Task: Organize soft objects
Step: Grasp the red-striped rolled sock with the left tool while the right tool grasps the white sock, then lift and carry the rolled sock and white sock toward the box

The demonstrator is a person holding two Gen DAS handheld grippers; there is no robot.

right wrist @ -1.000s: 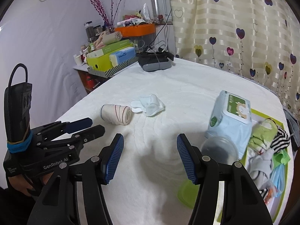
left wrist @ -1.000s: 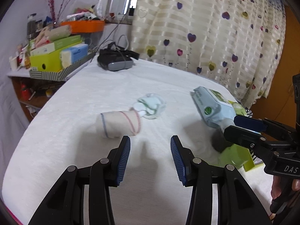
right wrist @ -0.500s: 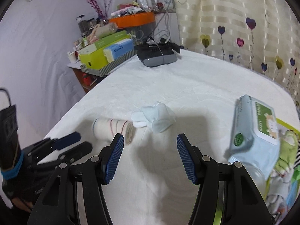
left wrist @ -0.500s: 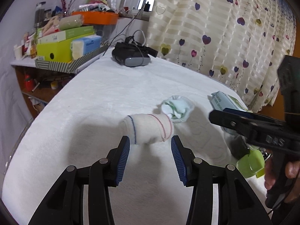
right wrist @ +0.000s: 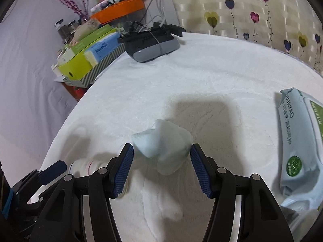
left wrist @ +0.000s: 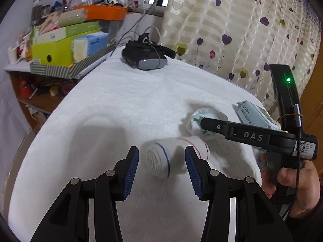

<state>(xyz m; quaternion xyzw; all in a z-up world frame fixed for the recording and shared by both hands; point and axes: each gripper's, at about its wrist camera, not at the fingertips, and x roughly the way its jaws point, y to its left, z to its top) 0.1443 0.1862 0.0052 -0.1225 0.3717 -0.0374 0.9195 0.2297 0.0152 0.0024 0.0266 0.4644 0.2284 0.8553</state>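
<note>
A rolled white cloth (left wrist: 171, 155) with a blue and a red stripe lies on the white bedcover (left wrist: 121, 109). My left gripper (left wrist: 162, 170) is open, its blue pads on either side of the roll's near end. A crumpled pale-green and white sock (right wrist: 163, 143) lies just right of the roll. My right gripper (right wrist: 161, 170) is open, its fingers either side of the sock's near part. In the left wrist view the right gripper (left wrist: 203, 124) reaches over the sock (left wrist: 198, 121). The roll (right wrist: 88, 165) shows blurred at the lower left of the right wrist view.
A pale blue wet-wipes pack (right wrist: 300, 145) lies to the right. A black and grey headset (left wrist: 145, 57) with cables sits at the far end of the bed. A striped tray of boxes (left wrist: 66, 60) and an orange bin (left wrist: 103, 14) stand on the left shelf.
Both grippers have moved forward. The left now brackets the rolled cloth and the right now brackets the sock. Both have stayed open.
</note>
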